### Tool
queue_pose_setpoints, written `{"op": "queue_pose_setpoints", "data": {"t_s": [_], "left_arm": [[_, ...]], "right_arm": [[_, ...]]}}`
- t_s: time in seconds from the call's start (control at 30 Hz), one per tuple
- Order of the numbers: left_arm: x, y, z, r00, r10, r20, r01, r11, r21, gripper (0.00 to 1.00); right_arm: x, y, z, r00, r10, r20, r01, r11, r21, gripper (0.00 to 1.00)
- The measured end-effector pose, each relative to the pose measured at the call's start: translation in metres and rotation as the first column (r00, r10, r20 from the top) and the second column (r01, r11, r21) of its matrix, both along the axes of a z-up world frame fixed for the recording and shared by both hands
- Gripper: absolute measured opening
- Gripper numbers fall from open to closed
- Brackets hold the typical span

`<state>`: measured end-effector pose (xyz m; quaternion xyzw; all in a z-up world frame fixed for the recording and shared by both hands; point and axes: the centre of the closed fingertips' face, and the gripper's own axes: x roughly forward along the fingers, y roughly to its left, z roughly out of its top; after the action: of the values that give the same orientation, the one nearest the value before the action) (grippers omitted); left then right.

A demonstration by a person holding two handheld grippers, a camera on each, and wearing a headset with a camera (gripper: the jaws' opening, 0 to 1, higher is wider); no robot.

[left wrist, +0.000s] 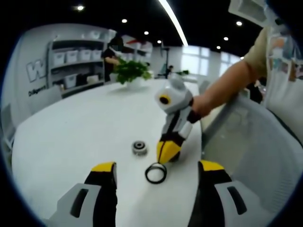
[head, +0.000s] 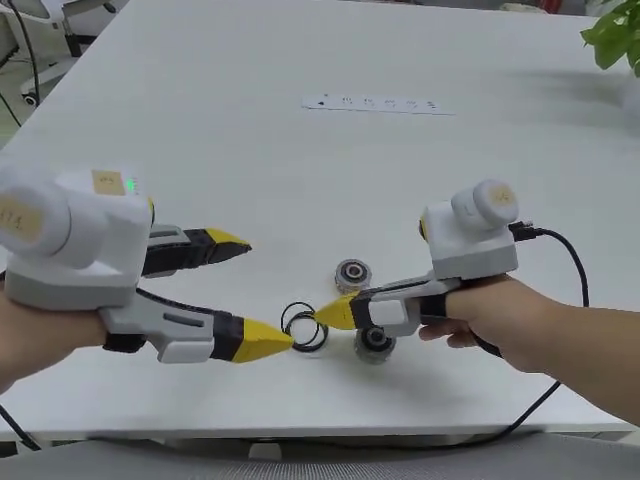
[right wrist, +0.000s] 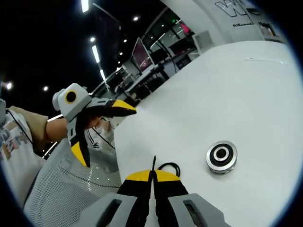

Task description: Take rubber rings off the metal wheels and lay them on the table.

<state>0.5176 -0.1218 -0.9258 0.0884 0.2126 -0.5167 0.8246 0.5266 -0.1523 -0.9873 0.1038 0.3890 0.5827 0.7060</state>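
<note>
My left gripper (head: 266, 293) is gaping and my right gripper (head: 322, 313) is squeezing shut by rubber rings (head: 305, 330) already lying at lower middle; two metal wheels (head: 352, 272) maybe need doing.

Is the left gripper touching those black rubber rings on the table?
Apart. In the left gripper view, the rubber rings lie between the left gripper's open jaws, with bare white table showing on both sides.
</note>
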Motion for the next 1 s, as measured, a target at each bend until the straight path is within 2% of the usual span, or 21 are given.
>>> {"op": "queue_pose_setpoints", "data": {"t_s": [0.5,1.0], "left_arm": [[-0.001,0.001,-0.005,1.000,0.002,-0.017,-0.001,1.000,0.007,0.70],[-0.001,-0.001,-0.006,1.000,-0.004,-0.027,0.004,1.000,0.012,0.70]], "right_arm": [[0.004,-0.005,-0.010,1.000,-0.011,-0.006,0.011,0.999,-0.033,0.00],[0.009,-0.009,-0.018,1.000,-0.028,0.010,0.028,0.998,-0.064,0.00]]}}
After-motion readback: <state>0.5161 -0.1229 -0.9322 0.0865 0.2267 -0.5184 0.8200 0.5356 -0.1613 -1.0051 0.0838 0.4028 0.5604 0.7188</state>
